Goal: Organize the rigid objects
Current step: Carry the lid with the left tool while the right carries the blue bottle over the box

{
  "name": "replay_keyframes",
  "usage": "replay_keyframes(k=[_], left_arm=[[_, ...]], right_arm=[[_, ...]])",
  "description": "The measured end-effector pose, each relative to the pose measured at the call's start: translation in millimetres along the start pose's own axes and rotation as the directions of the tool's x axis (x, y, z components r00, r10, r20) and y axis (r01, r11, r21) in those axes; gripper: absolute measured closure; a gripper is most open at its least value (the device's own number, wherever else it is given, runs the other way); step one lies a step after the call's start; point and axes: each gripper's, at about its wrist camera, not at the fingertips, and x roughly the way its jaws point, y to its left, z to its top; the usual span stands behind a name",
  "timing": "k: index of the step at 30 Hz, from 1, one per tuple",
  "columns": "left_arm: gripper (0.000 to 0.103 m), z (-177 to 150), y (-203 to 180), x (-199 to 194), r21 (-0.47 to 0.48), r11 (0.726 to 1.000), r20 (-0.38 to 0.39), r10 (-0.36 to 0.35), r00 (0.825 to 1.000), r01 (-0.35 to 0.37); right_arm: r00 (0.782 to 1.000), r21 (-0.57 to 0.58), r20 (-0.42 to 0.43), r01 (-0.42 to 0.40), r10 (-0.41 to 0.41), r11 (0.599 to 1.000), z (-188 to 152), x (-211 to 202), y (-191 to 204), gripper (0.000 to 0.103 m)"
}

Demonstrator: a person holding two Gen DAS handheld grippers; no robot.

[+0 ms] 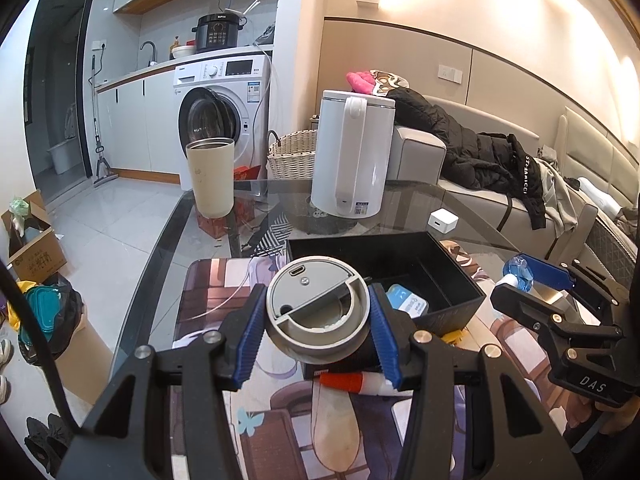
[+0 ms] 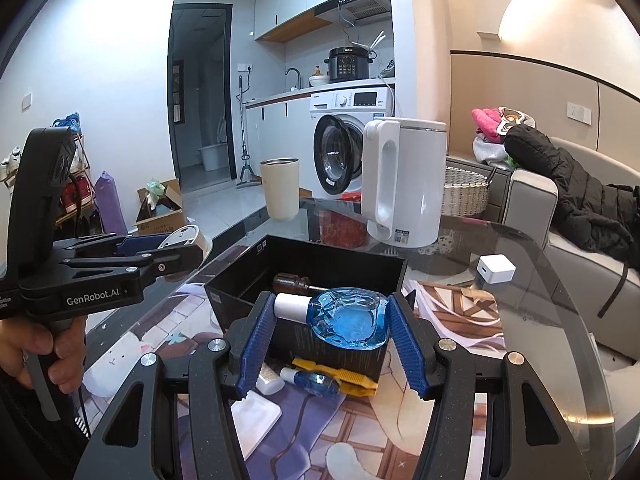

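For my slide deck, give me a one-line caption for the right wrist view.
Right gripper holds a blue bottle over the black box, kettle behind.

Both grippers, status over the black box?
Left gripper shut on round grey lid. Right gripper shut on blue bottle. Black box ahead, open, screwdriver inside. Nothing blocking.

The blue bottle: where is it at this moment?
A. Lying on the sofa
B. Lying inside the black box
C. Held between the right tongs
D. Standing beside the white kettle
C: in the right wrist view the blue bottle sits clamped between the blue pads of the right tongs, lifted in front of the black box, not resting in it.
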Motion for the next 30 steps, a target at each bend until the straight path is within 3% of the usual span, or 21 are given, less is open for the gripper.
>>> replay_keyframes(k=[14, 30], left_arm=[[0.054, 6.5, 3.7, 20.1, 0.003, 1.000, 0.012, 0.009, 1.000, -0.010], [0.054, 12.2, 0.3, 49.8, 0.024, 0.999, 0.002, -0.031, 1.000, 0.031]], right_arm=[[1.000, -0.002, 0.010, -0.008, 0.008, 1.000, 9.0, 15.1, -3.0, 0.045], [1.000, -0.001, -0.023, -0.008, 0.008, 1.000, 13.1, 48.1, -10.8, 0.045]])
